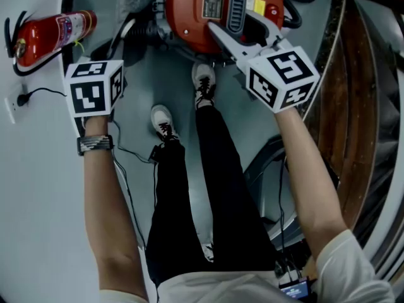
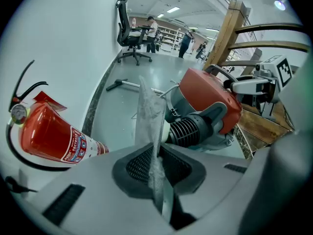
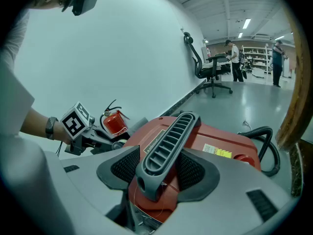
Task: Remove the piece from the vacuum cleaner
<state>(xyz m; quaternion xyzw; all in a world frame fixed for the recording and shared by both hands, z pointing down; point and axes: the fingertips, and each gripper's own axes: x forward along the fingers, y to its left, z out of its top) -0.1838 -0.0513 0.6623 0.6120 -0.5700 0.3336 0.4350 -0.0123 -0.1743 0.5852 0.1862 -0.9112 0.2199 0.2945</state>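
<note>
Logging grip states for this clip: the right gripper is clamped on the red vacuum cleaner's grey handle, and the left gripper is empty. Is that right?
Not quite. The left gripper is not empty: its jaws are shut on a thin grey dusty piece, as the left gripper view shows. The right gripper is indeed clamped on the red vacuum cleaner's grey handle.

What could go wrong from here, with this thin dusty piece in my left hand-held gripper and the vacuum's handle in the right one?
1. The thin grey piece is pinched by one end only in the left hand-held gripper; it may slip out or shed dust.
2. The right hand-held gripper clamps the handle of the vacuum cleaner; a hard pull could tip it toward your shoes.
</note>
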